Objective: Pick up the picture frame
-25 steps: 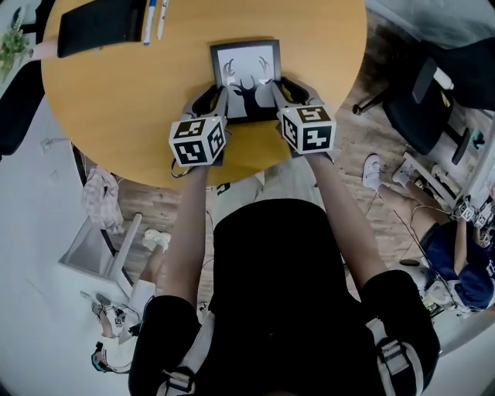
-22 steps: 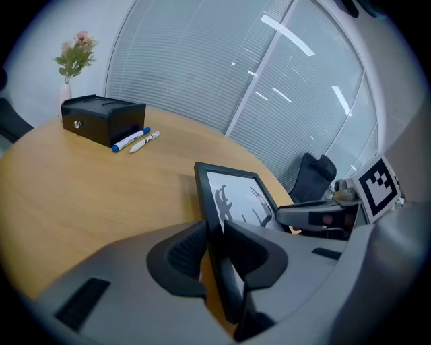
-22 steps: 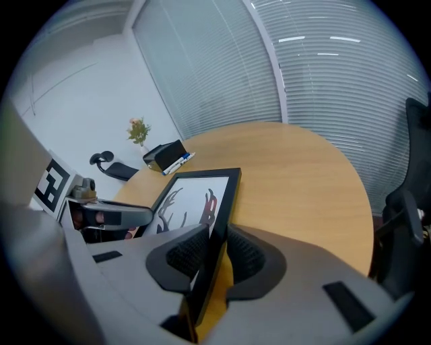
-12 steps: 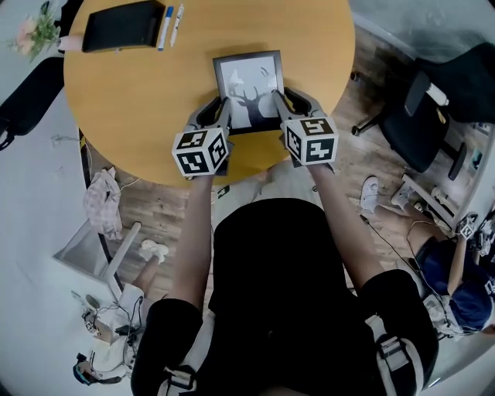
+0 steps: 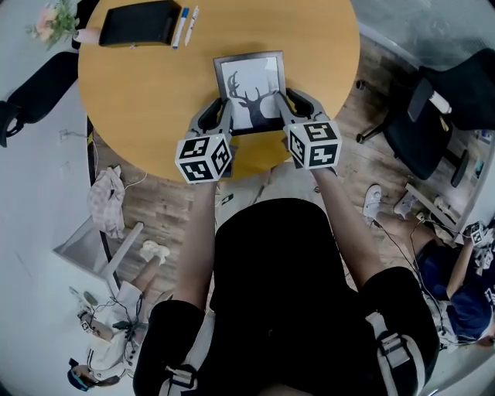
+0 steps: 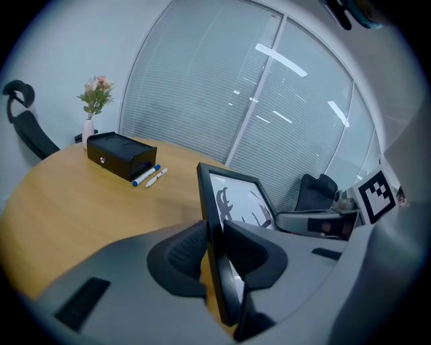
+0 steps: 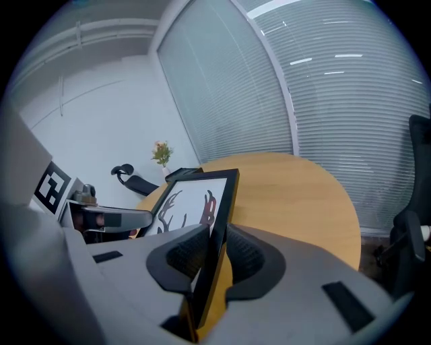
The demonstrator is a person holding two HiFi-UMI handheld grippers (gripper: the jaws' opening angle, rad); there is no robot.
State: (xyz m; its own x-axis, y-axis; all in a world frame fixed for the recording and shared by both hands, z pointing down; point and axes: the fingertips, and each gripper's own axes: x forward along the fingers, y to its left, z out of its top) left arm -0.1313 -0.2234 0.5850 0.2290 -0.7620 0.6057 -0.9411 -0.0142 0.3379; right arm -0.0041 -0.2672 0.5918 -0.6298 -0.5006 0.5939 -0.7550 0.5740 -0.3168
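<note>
The black picture frame (image 5: 249, 91) with a deer-antler print hangs above the round wooden table (image 5: 139, 93), tilted with its far edge up. My left gripper (image 5: 223, 108) is shut on the frame's left edge, and my right gripper (image 5: 280, 105) has its right edge. In the left gripper view the frame's edge (image 6: 210, 202) stands between the pads of the left gripper (image 6: 214, 253), which press on it. In the right gripper view the frame (image 7: 192, 199) sits between the pads of the right gripper (image 7: 214, 259); those jaws are closing on it.
A black box (image 5: 139, 32) and two pens (image 5: 184, 27) lie at the table's far left, with a small flower vase (image 5: 58, 19) beyond them. Office chairs stand at the right (image 5: 433, 108) and at the far left (image 5: 31, 93). The table's near edge is just below the grippers.
Both grippers have risen together with the frame between them. The frame has come up off the table and tilted, so that more of its print shows.
</note>
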